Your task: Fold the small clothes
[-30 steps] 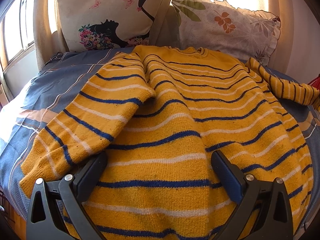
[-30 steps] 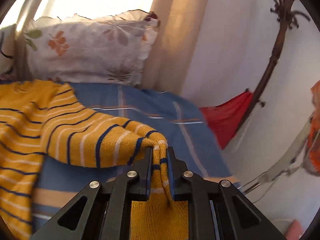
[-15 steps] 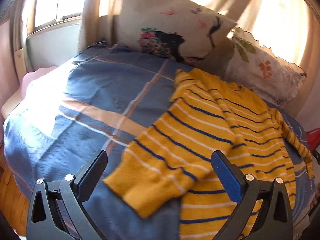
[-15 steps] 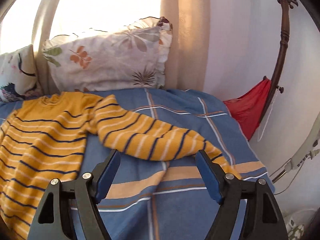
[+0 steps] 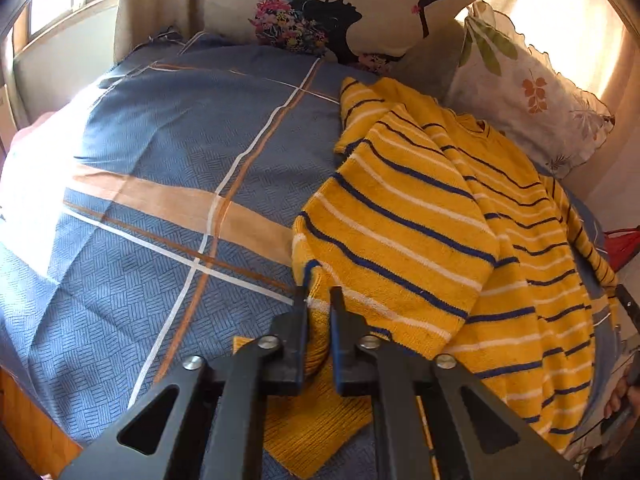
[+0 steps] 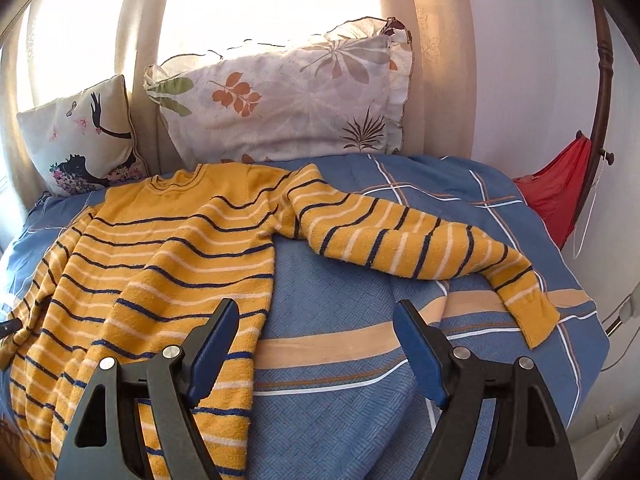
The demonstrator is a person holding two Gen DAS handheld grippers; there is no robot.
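Observation:
A yellow sweater (image 5: 460,220) with blue and white stripes lies on the bed, neck toward the pillows. Its left sleeve is folded over the body. My left gripper (image 5: 318,304) is shut on the cuff of that left sleeve (image 5: 316,344), near the bed's front. In the right wrist view the sweater (image 6: 168,248) lies spread flat and its right sleeve (image 6: 420,248) stretches out to the right over the bedsheet. My right gripper (image 6: 316,324) is open and empty, above the sheet between the sweater's body and the right sleeve's cuff (image 6: 528,312).
The bed has a blue plaid sheet (image 5: 160,200). Two pillows (image 5: 344,4) (image 6: 280,96) lean at the head. A red cloth (image 6: 556,192) hangs at the bed's right edge by a wooden stand (image 6: 602,80). A window is at left.
My left gripper has closed on the left sleeve's cuff; it was open half a second ago. My right gripper, open since letting go of the right sleeve, has pulled back.

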